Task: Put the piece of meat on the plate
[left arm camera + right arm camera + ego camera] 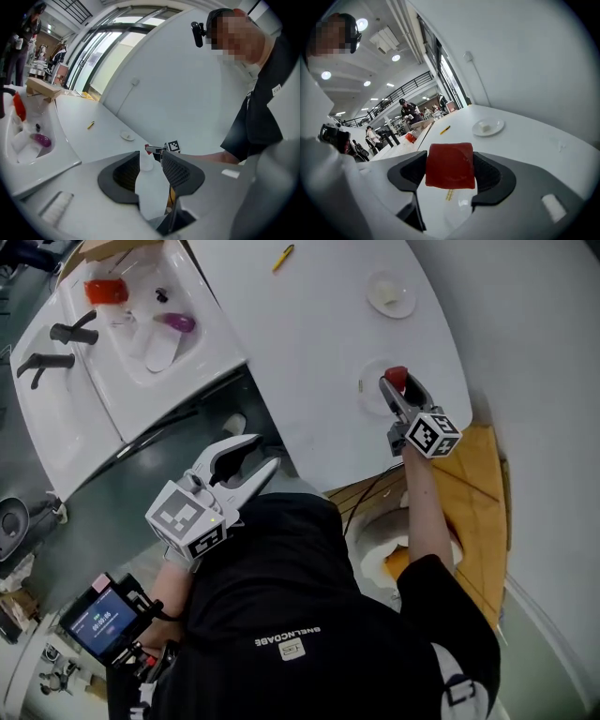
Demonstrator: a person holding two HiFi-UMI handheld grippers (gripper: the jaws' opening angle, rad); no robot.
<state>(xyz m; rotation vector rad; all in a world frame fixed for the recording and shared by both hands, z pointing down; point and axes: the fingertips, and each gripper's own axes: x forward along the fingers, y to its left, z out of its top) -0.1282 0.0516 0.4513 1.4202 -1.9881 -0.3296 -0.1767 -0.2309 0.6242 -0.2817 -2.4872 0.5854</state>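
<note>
My right gripper is shut on the piece of meat, a red square slab, near the right edge of the white table. It hangs just above a clear plate. In the right gripper view the meat fills the gap between the dark pads, with the clear plate below it. My left gripper is open and holds nothing, off the table's near edge by the person's body. In the left gripper view its jaws frame the far-off right gripper and the meat.
A small white plate with a white cube sits farther back on the table. A yellow pen lies near the far edge. At left is a white sink with black faucets, a red item and a purple one.
</note>
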